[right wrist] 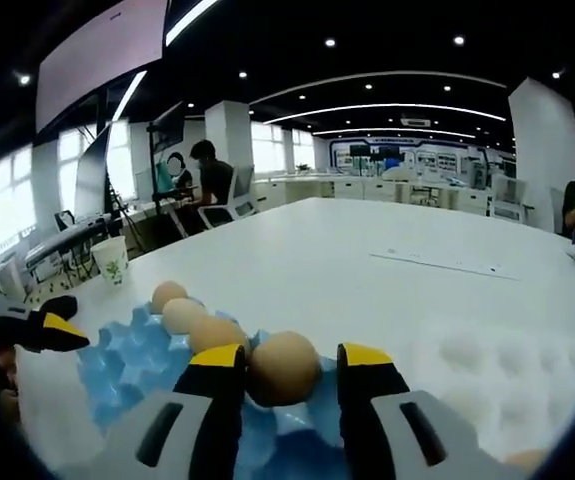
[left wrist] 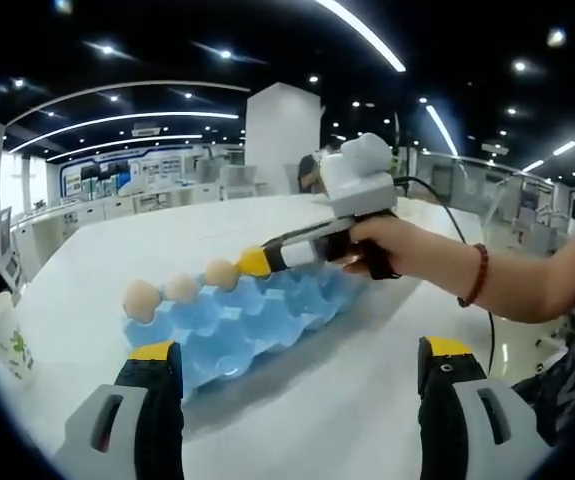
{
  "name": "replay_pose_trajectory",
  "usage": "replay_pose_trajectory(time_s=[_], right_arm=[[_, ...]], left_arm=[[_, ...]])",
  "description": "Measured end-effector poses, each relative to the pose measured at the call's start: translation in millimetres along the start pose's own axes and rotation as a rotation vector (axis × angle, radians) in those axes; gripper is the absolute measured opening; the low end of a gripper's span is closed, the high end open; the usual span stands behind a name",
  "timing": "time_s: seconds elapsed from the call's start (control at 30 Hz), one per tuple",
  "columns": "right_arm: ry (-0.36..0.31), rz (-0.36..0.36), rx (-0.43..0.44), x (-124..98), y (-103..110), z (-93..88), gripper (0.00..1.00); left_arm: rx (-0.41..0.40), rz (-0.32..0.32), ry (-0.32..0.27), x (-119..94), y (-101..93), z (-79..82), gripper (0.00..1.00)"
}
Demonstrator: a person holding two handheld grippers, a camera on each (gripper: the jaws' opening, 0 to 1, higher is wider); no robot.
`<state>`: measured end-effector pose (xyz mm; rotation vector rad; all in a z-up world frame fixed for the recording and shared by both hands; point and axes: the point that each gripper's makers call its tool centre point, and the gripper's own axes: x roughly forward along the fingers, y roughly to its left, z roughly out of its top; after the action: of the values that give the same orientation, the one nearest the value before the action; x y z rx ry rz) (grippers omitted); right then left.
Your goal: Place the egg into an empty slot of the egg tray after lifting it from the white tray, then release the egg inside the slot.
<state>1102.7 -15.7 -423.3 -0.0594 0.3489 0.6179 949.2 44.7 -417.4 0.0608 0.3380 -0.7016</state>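
A blue egg tray (left wrist: 267,312) lies on the white table with three tan eggs (left wrist: 180,287) in its far row. My right gripper (left wrist: 254,262), held by a hand, reaches over that row beside the third egg. In the right gripper view it (right wrist: 289,352) is shut on a brown egg (right wrist: 282,372), held just above the blue tray (right wrist: 117,370), next to the three seated eggs (right wrist: 184,314). The white tray (right wrist: 507,385) sits to the right. My left gripper (left wrist: 297,350) stands open and empty, short of the blue tray; its yellow tips (right wrist: 52,330) show at the left.
A paper cup (left wrist: 7,335) (right wrist: 114,262) stands near the table's edge past the blue tray. A sheet of paper (right wrist: 437,262) lies farther out on the table. A cable (left wrist: 467,250) trails from the right gripper. A person (right wrist: 207,170) sits at a desk behind.
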Motion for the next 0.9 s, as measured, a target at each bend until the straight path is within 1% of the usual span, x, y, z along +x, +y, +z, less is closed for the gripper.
replay_pose_trajectory(time_s=[0.07,0.13,0.2,0.27,0.4,0.47,0.53,0.63,0.7,0.83,0.87,0.9], right_arm=[[-0.015,-0.013,0.002,-6,-2,2.0,0.48],[-0.048,-0.003,0.021,-9,-1,9.3,0.56],[-0.058,-0.002,0.014,-11,-1,13.9,0.62],[-0.052,-0.002,-0.006,-12,-1,14.7,0.63],[-0.03,-0.011,-0.019,-14,-2,11.5,0.75],[-0.026,-0.008,-0.027,-16,-1,10.2,0.75],[-0.018,-0.011,-0.036,-18,1,8.8,0.77],[-0.026,-0.021,-0.031,-18,-1,9.5,0.85],[-0.013,-0.016,-0.022,-18,-2,7.0,0.86],[-0.018,-0.02,-0.03,-23,-5,7.2,0.89],[-0.021,-0.019,-0.029,-24,-4,7.7,0.89],[-0.022,-0.019,-0.029,-25,-5,8.3,0.9]], left_arm=[[-0.001,-0.005,-0.008,0,-1.2,2.3,1.0],[-0.004,-0.004,-0.014,0,-1.1,3.9,1.0],[-0.009,-0.002,-0.014,1,-0.5,4.1,1.0],[-0.009,-0.001,-0.014,1,-0.6,4.3,1.0],[-0.012,-0.004,-0.022,3,-2.8,6.4,1.0],[-0.012,-0.004,-0.026,3,-3.5,7.0,1.0],[-0.009,-0.005,-0.022,2,-4.4,6.6,1.0],[-0.008,-0.005,-0.025,2,-4.9,7.5,1.0],[-0.007,-0.005,-0.028,1,-4.9,8.0,1.0],[-0.008,0.001,-0.033,1,-4.3,8.3,1.0],[-0.01,0.001,-0.037,1,-4.5,9.0,1.0],[-0.011,-0.001,-0.054,1,-5.1,11.4,1.0]])
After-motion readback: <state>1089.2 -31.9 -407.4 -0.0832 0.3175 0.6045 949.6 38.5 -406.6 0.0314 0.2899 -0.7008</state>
